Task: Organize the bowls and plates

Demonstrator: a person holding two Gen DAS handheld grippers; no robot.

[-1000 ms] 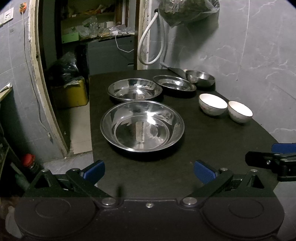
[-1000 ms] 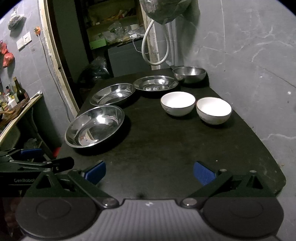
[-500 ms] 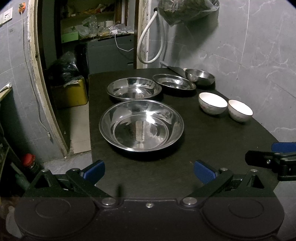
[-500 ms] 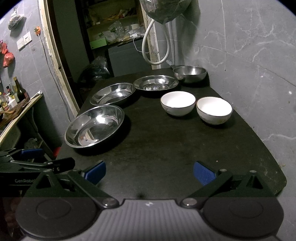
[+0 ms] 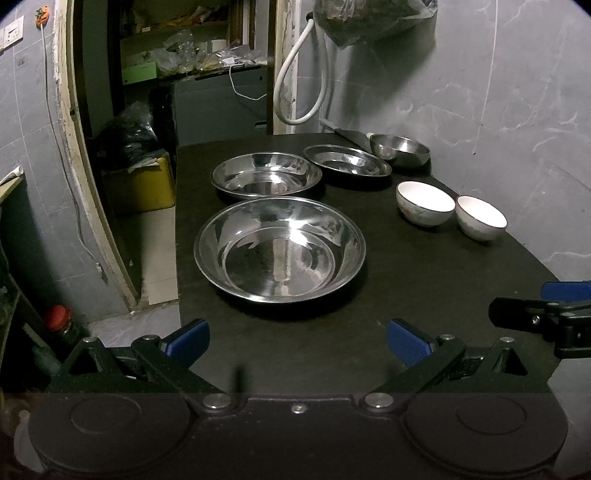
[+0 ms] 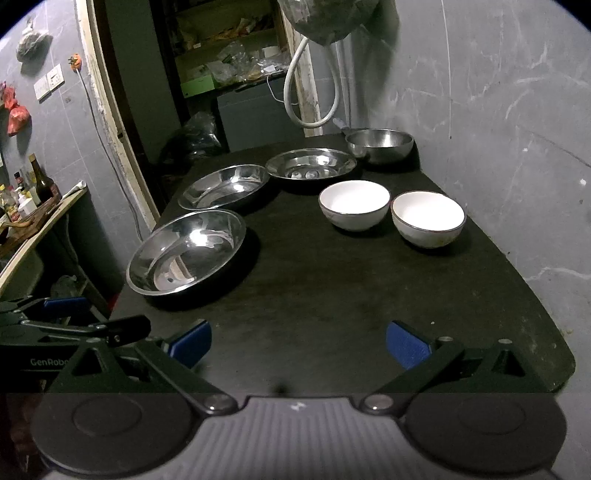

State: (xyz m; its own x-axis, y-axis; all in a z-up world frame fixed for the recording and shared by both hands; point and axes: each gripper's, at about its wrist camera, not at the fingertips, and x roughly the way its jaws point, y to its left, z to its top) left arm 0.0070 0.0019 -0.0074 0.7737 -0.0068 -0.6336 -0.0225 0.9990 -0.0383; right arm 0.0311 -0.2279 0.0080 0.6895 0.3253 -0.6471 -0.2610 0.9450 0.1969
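Observation:
On the black table (image 5: 424, 280) three steel plates lie in a row: a large near one (image 5: 279, 254), a middle one (image 5: 266, 175) and a far one (image 5: 347, 160). A steel bowl (image 5: 400, 149) stands at the back. Two white bowls (image 5: 424, 202) (image 5: 480, 216) stand side by side on the right. My left gripper (image 5: 298, 340) is open and empty, just short of the near plate. My right gripper (image 6: 298, 343) is open and empty over the table's near end, with the white bowls (image 6: 354, 206) (image 6: 427, 218) well ahead.
A grey wall (image 6: 498, 110) runs along the table's right side. A white hose (image 5: 299, 92) and a hanging bag (image 5: 369, 18) are at the back. A doorway with shelves (image 5: 184, 66) opens to the left, and the floor drops off past the table's left edge.
The left gripper has drifted slightly back and up, so the plates sit a little higher in its view. The right gripper has barely moved.

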